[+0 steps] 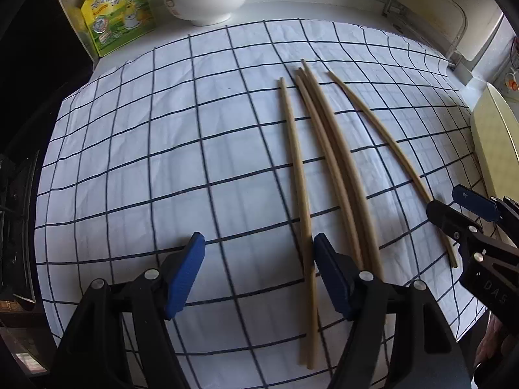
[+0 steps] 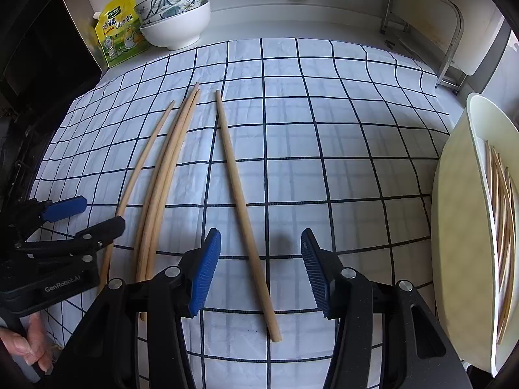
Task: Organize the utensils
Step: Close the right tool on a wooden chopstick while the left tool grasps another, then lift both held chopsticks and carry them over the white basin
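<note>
Several wooden chopsticks lie on a white cloth with a dark grid (image 1: 162,162). In the right wrist view a single chopstick (image 2: 241,204) runs between my open right gripper's (image 2: 261,270) blue pads, which hover just above its near end. A bundle of chopsticks (image 2: 162,181) lies left of it. My left gripper (image 1: 259,274) is open and empty; the leftmost chopstick (image 1: 300,188) runs just inside its right pad. The left gripper also shows in the right wrist view (image 2: 87,214). A white tray (image 2: 483,227) at the right holds several chopsticks (image 2: 502,227).
Stacked bowls (image 2: 176,22) and a yellow pouch (image 2: 120,32) stand at the back left. A metal rack (image 2: 431,29) stands at the back right. A dark stove edge (image 1: 16,227) borders the cloth on the left.
</note>
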A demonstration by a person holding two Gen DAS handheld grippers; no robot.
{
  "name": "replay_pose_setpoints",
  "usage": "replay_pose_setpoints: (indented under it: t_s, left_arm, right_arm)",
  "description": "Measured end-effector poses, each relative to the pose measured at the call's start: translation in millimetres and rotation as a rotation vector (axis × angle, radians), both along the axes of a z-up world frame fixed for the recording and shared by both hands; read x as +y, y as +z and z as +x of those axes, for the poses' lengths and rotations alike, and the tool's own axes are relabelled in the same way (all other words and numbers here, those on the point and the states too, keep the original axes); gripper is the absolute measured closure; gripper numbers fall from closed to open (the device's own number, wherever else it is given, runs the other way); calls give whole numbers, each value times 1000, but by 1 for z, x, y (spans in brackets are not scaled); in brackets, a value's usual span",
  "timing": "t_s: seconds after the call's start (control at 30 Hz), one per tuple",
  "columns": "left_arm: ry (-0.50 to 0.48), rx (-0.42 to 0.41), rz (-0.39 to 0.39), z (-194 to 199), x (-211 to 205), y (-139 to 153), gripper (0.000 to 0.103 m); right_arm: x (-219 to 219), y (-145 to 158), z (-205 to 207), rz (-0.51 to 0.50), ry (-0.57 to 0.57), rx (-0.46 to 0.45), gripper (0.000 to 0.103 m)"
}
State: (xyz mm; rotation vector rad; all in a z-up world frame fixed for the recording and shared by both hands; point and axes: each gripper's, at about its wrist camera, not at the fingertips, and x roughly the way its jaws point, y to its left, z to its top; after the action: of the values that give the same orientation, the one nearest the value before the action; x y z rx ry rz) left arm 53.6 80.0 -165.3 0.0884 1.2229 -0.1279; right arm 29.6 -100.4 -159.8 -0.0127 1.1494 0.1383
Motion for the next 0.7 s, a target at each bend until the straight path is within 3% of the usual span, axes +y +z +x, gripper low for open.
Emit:
replay_pose_setpoints:
  t_s: [0.43,0.53,0.7]
  left_arm:
    - [3,-44,-15,20,-8,-3,37]
    - [-10,-50,-14,20,-13,-1,53]
    - [-48,-37,-29,14,-20,2,96]
  right_arm:
    - [8,-10,17,-72,31,-15,54]
    - [14,-11,18,-88,62,-25,62]
    - [28,-10,15,-102,130,-28,96]
